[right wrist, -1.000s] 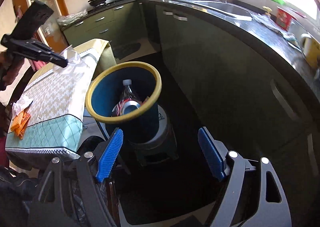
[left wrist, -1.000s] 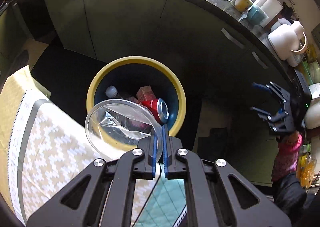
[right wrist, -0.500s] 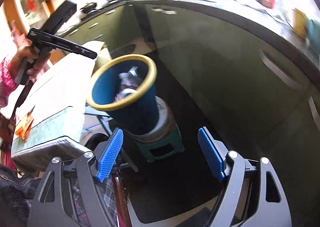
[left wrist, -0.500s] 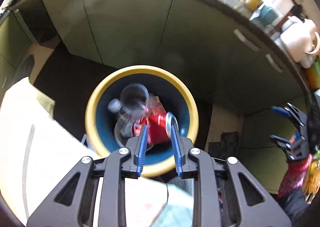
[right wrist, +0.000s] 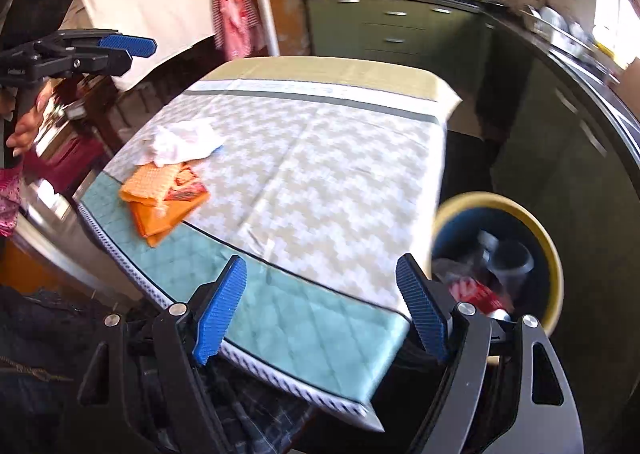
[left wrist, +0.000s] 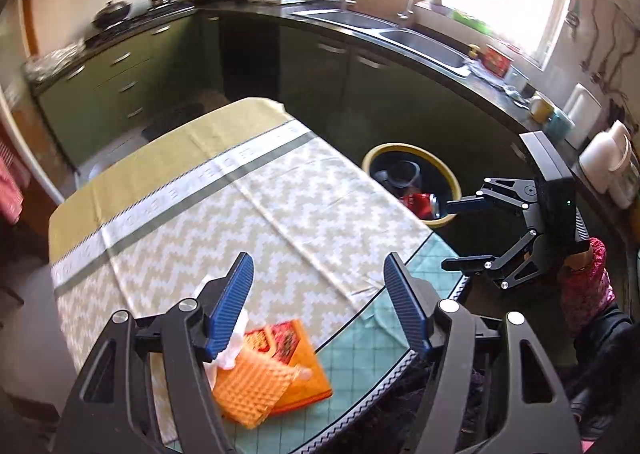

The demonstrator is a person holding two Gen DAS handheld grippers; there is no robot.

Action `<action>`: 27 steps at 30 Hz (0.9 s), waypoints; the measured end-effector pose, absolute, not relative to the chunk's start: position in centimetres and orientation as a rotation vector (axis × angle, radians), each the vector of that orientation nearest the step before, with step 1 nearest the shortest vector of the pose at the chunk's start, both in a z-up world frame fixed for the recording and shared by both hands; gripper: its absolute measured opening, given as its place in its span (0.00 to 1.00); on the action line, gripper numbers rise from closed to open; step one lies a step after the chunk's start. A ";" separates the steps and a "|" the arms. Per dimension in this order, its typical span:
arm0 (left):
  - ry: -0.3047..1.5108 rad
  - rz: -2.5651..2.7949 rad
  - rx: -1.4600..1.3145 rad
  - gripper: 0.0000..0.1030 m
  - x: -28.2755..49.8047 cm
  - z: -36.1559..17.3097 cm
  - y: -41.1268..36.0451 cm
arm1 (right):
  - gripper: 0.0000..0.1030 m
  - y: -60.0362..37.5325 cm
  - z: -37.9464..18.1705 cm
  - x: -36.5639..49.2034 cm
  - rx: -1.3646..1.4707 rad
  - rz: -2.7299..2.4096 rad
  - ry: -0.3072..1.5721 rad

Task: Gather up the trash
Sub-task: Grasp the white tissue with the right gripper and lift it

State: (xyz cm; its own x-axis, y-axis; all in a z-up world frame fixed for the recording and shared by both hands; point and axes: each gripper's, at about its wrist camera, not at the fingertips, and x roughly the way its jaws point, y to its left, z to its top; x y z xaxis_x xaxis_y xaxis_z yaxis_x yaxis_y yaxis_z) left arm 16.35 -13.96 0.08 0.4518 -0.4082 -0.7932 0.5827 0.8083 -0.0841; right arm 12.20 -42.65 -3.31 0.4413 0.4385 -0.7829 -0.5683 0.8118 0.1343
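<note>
Two tongs empty | left tongs (left wrist: 316,294) opening | right tongs (right wrist: 320,310) spread | orange packet (right wrist: 168,202) flat, long axis toward table edge

clothed table (left wrist: 248,190) (wrappers (left wrist: 280,366), tissue (right wrist: 180,142))

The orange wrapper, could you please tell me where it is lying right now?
The orange wrapper lies on the table's near left corner in the right wrist view, partly under the white tissue, far from the bin.

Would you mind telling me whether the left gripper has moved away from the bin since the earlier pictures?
Yes. The left gripper hung over the yellow-rimmed bin before; now it is above the table, jaws opening, empty, near the orange wrappers.
</note>
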 end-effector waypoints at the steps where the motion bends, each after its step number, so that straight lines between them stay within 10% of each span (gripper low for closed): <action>1: 0.918 -0.581 0.179 0.63 16.1 -0.3 -12.3 | 0.74 -40.2 -3.2 12.9 -0.173 0.681 0.927; 17: 0.840 -0.231 0.010 0.69 12.4 -2.5 1.5 | 0.72 -19.1 -6.0 20.1 -0.315 0.928 1.026; 23: 0.842 -0.240 0.020 0.77 12.4 -3.4 0.7 | 0.17 -19.1 -8.2 21.6 -0.276 0.903 1.102; 27: 0.877 -0.261 0.035 0.78 13.1 -4.5 -0.4 | 0.11 -21.4 -6.2 21.5 -0.186 0.886 1.037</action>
